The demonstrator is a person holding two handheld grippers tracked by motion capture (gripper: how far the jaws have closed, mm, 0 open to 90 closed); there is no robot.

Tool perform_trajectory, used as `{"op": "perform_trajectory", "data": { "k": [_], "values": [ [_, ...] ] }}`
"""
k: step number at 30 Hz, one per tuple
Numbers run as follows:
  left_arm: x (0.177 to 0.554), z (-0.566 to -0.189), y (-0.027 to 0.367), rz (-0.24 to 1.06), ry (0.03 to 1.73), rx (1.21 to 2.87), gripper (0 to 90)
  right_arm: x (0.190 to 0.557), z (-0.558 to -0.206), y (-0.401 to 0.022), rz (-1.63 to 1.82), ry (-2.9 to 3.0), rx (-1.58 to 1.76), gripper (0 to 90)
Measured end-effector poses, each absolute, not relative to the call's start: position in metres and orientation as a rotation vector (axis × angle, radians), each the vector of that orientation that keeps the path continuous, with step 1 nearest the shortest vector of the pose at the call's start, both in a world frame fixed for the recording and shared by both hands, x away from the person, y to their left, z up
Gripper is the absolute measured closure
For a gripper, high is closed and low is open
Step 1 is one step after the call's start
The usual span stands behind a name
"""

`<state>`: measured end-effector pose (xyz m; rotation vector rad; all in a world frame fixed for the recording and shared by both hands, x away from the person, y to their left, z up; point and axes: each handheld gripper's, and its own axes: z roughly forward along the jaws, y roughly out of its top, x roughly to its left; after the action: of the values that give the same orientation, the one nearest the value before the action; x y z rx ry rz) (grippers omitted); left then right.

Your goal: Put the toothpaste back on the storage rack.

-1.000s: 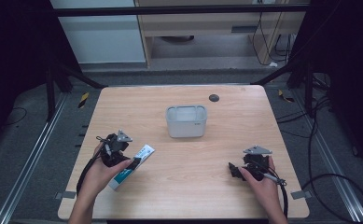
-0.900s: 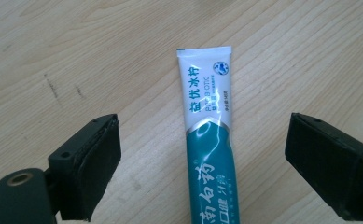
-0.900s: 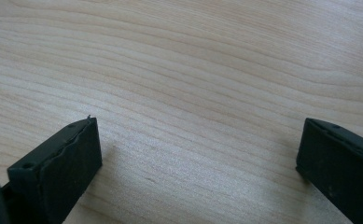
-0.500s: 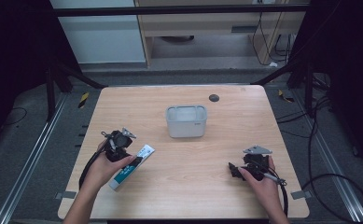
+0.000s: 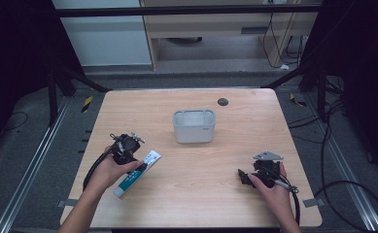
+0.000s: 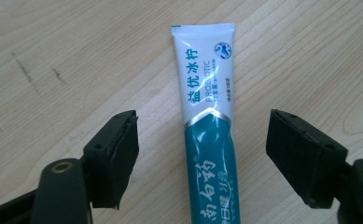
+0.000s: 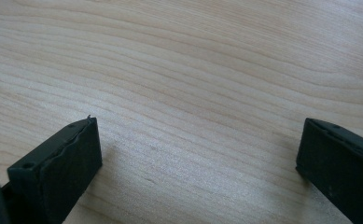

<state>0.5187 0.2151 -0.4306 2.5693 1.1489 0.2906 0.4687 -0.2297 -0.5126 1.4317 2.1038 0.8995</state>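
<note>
Teal-white toothpaste tube (image 6: 209,140) between spread left gripper (image 6: 202,154) jaws — untouched.

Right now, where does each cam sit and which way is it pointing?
High view: fixed above the person's side, looking forward and down on the table; both forearms, left tongs, right tongs, grey bin.
Left gripper view: rides the left tongs, looking down between open jaws at the toothpaste tube.
Right gripper view: rides the right tongs, open, facing bare wood.
Shared: high and left views both show the tube.
</note>
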Motion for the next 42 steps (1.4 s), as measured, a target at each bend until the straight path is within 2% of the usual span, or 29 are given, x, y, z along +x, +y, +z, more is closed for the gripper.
{"op": "perform_trajectory", "data": {
  "k": [22,42],
  "values": [
    [0.535,-0.456,0.2,0.195,1.196,2.668,45.4,0.469,-0.513,-0.23,0.898,2.107,1.425,0.3],
    [0.539,-0.462,0.195,0.189,1.222,2.66,52.0,0.469,-0.513,-0.23,0.898,2.108,1.424,0.3]
  ]
}}
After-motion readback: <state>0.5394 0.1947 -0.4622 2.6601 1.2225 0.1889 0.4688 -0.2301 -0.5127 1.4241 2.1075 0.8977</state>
